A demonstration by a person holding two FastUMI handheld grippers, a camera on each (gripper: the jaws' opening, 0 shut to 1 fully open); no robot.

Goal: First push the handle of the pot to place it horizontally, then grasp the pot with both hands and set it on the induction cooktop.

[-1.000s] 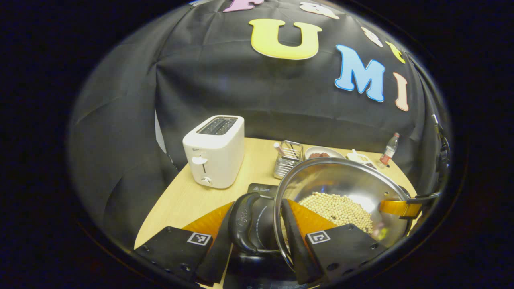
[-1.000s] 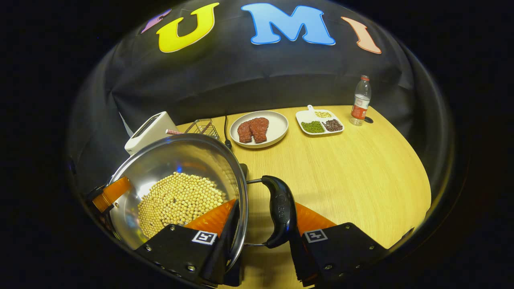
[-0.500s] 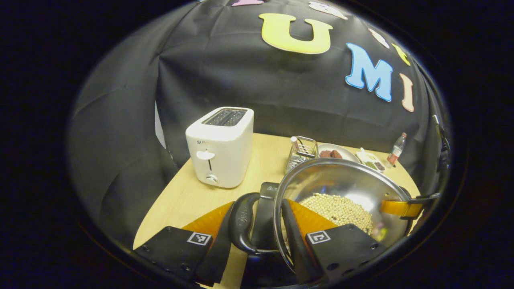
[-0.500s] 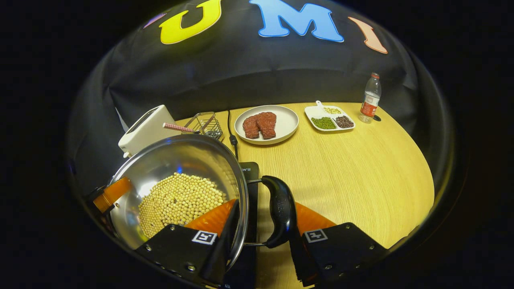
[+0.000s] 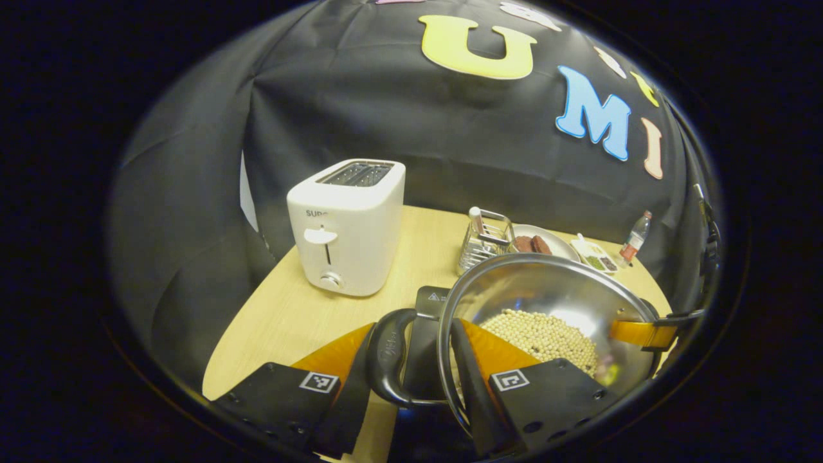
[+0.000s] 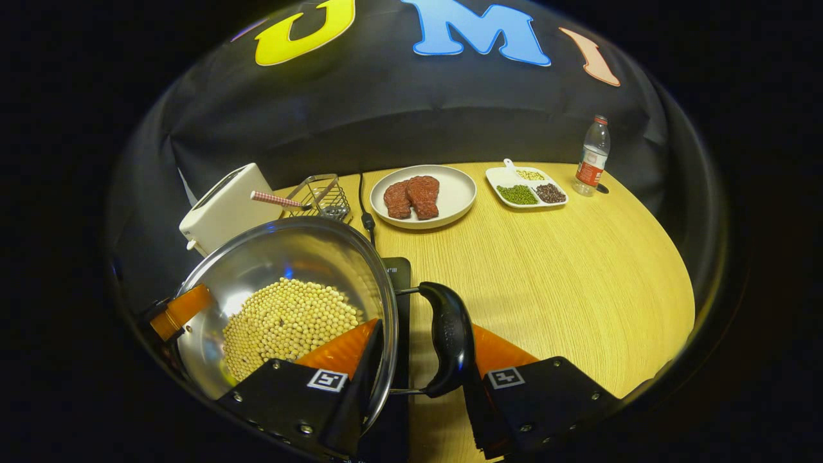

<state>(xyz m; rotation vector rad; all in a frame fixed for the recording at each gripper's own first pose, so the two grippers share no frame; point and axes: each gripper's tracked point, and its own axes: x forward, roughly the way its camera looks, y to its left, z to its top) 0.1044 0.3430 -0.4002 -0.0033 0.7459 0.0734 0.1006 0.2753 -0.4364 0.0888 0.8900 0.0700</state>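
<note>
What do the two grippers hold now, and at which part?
Both hold the pot: left gripper and right gripper each clamp rim and side handle.

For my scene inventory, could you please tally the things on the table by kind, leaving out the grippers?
Cookware: 1, the pot of beans.
Appliances: 2, toaster and induction cooktop.
Dishes with food: 2, plate and divided dish.
Wire racks: 1, rack.
Bottles: 1, bottle.
Total: 7.
</note>
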